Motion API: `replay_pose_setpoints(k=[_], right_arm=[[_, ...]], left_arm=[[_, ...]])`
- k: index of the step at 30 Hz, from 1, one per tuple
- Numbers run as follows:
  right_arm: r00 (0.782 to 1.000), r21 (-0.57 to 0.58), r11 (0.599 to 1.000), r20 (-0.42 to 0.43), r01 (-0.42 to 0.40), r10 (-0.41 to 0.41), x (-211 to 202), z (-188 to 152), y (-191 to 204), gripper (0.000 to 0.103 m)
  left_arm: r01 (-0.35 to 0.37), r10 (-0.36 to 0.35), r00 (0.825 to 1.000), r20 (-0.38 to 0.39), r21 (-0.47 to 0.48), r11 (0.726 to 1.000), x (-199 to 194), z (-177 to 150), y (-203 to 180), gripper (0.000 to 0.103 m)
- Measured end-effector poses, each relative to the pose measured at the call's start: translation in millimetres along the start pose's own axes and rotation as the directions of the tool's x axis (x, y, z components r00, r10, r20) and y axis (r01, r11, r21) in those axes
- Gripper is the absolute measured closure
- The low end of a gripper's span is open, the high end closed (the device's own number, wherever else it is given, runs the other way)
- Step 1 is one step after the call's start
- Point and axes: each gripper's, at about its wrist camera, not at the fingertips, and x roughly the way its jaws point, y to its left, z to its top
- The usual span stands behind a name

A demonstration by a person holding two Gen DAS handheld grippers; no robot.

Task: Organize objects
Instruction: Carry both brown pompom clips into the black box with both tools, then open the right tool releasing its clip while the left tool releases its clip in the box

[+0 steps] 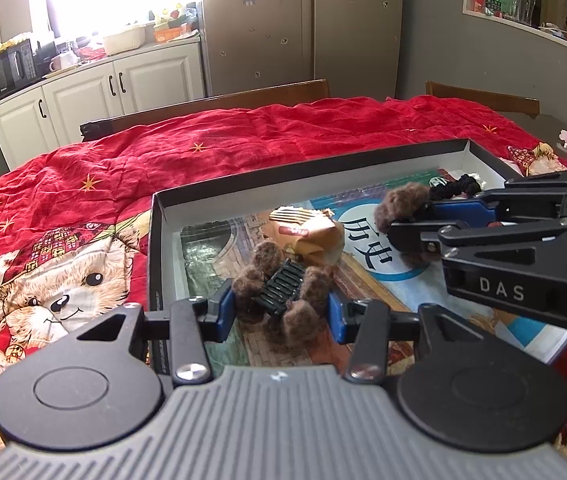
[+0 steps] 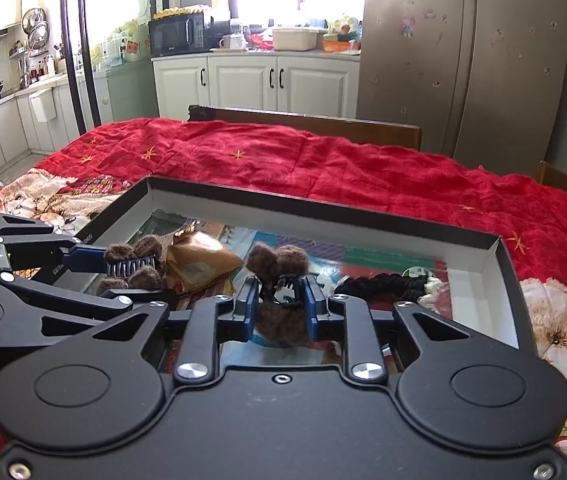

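Observation:
A shallow black box point(image 1: 303, 172) with white inner walls and a printed picture on its floor lies on the red bedspread. Low over its near left part, my left gripper point(image 1: 282, 314) is shut on a brown fuzzy hair claw point(image 1: 283, 284) with black teeth, its blue pads pressing both sides. To its right, my right gripper point(image 2: 280, 300) is shut on a second brown fuzzy hair claw point(image 2: 277, 268), held just above the box floor. The right wrist view also shows the left gripper point(image 2: 131, 280) at the left edge with its claw point(image 2: 133, 258).
Inside the box lie a tan folded pouch point(image 1: 311, 232), a black scrunchie point(image 2: 379, 284) and a white hair tie point(image 2: 433, 294) toward the right end. The red bedspread point(image 1: 243, 136) has a teddy-bear print. Wooden chair backs point(image 2: 323, 124), cabinets and a fridge stand behind.

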Motion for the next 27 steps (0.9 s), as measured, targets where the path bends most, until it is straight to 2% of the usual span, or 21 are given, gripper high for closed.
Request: replay_pose_setpoints(k=[10,14,16,20,27], right_arm=[[1.000,0.001,1.000,0.001,0.004,-0.004,0.8,-1.0,-0.5,0.079],[1.000,-0.001,1.000,0.000,0.004,-0.004,1.4,-1.4,-0.7,0.076],[1.000,-0.003,1.000,0.002,0.007,-0.007,1.5,-2.0,-0.4,0.076],[1.000,-0.005,1.000,0.006,0.007,-0.007,0.7,-2.7,-0.2,0.068],[1.000,-0.013,1.000,0.028,0.010,-0.009,-5.0,-0.8,1.5,0.068]], left_arm=[[0.000,0.000,1.000,-0.004,0.002,1.000,2.2,-1.5,-1.0,0.049],[-0.004,0.004,1.000,-0.003,0.002,1.000,1.3,-1.7,-0.6,0.040],[-0.005,0.005,1.000,-0.001,0.003,1.000,0.4,-1.8,-0.3,0.040],[-0.002,0.002,1.000,0.005,0.001,1.000,-2.1,-0.9,0.6,0.035],[-0.005,0.005,1.000,0.020,0.000,1.000,-6.7,2.1,-1.0,0.033]])
